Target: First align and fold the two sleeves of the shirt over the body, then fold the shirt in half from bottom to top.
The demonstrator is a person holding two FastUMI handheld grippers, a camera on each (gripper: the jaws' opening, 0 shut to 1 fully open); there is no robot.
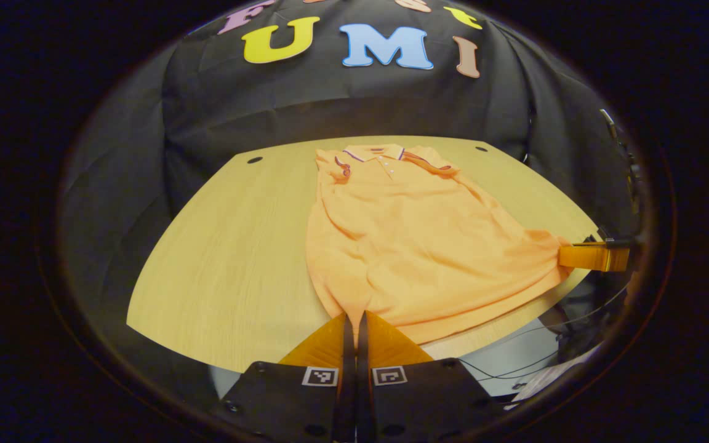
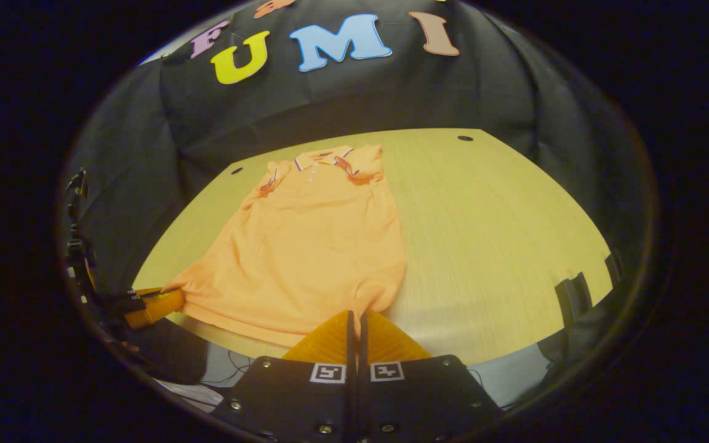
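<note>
Shirt [image 1: 416,246]: orange polo, soft knit, lying flat on the worktop, collar toward the far wall, hem at the near edge.
Collar [image 1: 374,152]: stiff ribbed band with thin dark and pale striping, small white buttons down the placket below it.
Sleeves [image 1: 337,165]: both turned in over the body, striped cuffs lying close beside the collar.
Fabric surface: gentle diagonal creases across the chest, hem rippled and slightly bunched at both lower corners.
Worktop [image 1: 225,258]: pale wood-grain laminate, smooth, rounded corners, two small dark holes near the back edge.
Left hand-held gripper [image 1: 354,317]: fingers pressed together, pinching the near-left hem corner of the shirt; ridged wedge-shaped fingers, square printed markers on the matte body behind.
Right hand-held gripper [image 2: 356,315]: fingers closed tight on the opposite hem corner, cloth gathered into a small fold at the tips; seen from the left gripper view at the far right, clamped on that same corner.
Backdrop: dark draped cloth, loosely wrinkled.
Below the worktop edge: thin loose cables [image 1: 514,363].
</note>
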